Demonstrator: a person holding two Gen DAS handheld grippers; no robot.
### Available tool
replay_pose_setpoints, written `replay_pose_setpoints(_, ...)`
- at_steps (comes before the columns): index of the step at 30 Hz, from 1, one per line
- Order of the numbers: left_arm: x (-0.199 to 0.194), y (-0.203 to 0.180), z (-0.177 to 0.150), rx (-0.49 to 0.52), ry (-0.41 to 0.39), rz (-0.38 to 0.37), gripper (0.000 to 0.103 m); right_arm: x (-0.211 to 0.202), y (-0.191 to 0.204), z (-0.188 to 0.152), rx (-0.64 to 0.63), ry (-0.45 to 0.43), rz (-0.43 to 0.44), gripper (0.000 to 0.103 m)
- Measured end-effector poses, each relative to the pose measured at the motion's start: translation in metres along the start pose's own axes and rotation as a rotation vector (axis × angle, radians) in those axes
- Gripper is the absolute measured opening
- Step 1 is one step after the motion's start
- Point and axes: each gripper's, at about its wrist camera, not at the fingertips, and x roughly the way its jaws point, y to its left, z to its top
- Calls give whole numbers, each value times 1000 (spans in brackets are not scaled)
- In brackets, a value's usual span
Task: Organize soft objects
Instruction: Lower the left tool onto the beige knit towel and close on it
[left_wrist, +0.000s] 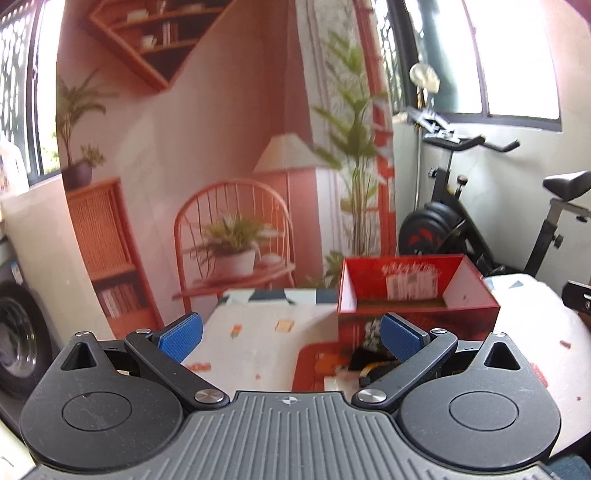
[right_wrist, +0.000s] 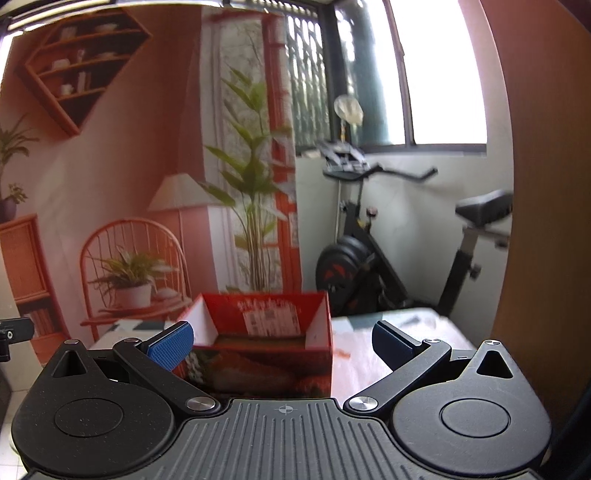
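An exercise bike (right_wrist: 373, 258) stands beside a printed backdrop (left_wrist: 207, 155).

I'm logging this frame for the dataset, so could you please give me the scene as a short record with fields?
setting: table with a patterned cloth, printed room backdrop behind
container: red box, open top, upright on the table
box contents: no soft object visible inside
soft objects: dark and orange items on the table in front of the box, blurred, kind unclear
left tongs: open, empty, above the table
right tongs: open, empty, facing the box
background: exercise bike by the window
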Motion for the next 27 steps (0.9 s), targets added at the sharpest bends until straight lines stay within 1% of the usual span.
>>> replay_pose_setpoints(2, 15, 1, -11, 0, 27, -7, 103, 12, -1, -18, 15, 24, -6, 103)
replay_pose_setpoints(7, 41, 2, -41, -3, 73, -67, 103, 38, -2, -62, 35, 85, -2, 103)
replay_pose_setpoints(9, 52, -1, -54, 2, 107, -91, 103, 48, -2, -76, 34, 125, 4, 103)
replay_pose_setpoints(11, 66, -2, -66, -4, 160, -127, 103, 57, -2, -88, 23, 170, 34, 103)
replay_pose_setpoints(13, 76, 0, -79, -28, 188, -155, 103, 65, -1, -98, 4, 203, 9, 103)
replay_pose_setpoints(15, 86, 0, -90, -38, 213, -159, 103, 71, 2, -110, -26, 224, -13, 101)
replay_pose_setpoints(16, 91, -1, -96, -33, 232, -167, 103, 73, 3, -115, -33, 226, -14, 100)
replay_pose_setpoints(17, 96, -2, -100, -32, 250, -181, 103, 75, 2, -118, -33, 230, -11, 95)
replay_pose_setpoints(20, 110, -4, -115, -62, 307, -260, 102, 80, 0, -125, -31, 247, 10, 83)
replay_pose_setpoints(22, 117, -7, -124, -69, 343, -282, 100, 83, 0, -128, -44, 247, 22, 78)
replay_pose_setpoints(24, 124, -7, -132, -71, 368, -299, 89, 84, 1, -130, -68, 240, 22, 69)
replay_pose_setpoints(26, 127, -6, -138, -100, 386, -335, 87, 86, 1, -133, -91, 236, 23, 64)
replay_pose_setpoints(27, 131, -5, -141, -116, 401, -348, 87, 87, 1, -134, -99, 235, 22, 64)
